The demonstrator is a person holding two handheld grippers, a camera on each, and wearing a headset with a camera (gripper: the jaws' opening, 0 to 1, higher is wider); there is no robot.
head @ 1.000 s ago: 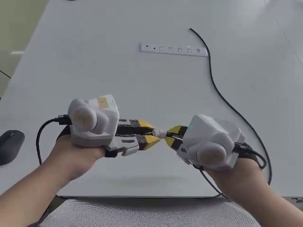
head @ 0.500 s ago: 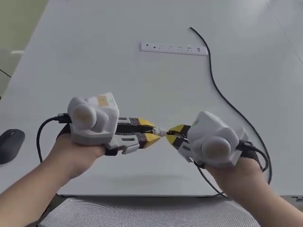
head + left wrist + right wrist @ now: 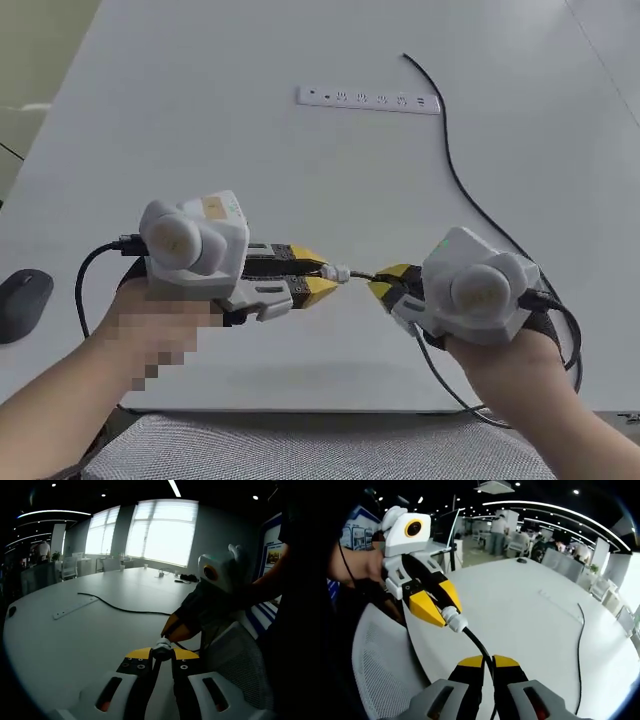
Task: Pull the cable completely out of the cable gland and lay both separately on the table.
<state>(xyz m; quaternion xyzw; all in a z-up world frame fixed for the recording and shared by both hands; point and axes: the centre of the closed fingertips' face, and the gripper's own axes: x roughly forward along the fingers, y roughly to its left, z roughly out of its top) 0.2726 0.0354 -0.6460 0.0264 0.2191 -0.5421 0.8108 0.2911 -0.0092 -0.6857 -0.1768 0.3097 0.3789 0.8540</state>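
Left claw (image 3: pixel 322 280): pinching gland (image 3: pixel 338 272), mid-frame, held over desk (image 3: pixel 250 150).
Right claw (image 3: pixel 388 288): clamped on cable (image 3: pixel 362 275), just beside gland.
Cable: thin, black, bendy; short stretch bare btwn claws.
Gland: small, hard, light, prob. slippery; grip its body.
Tip: hold cable close to gland so it won't flex.

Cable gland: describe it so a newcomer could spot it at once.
Over the near edge of the white table, two hand-held grippers face each other. The cable gland sits clamped in the yellow tips of the left gripper. It is the small whitish round fitting, with a thin black cable running from it into the right gripper.
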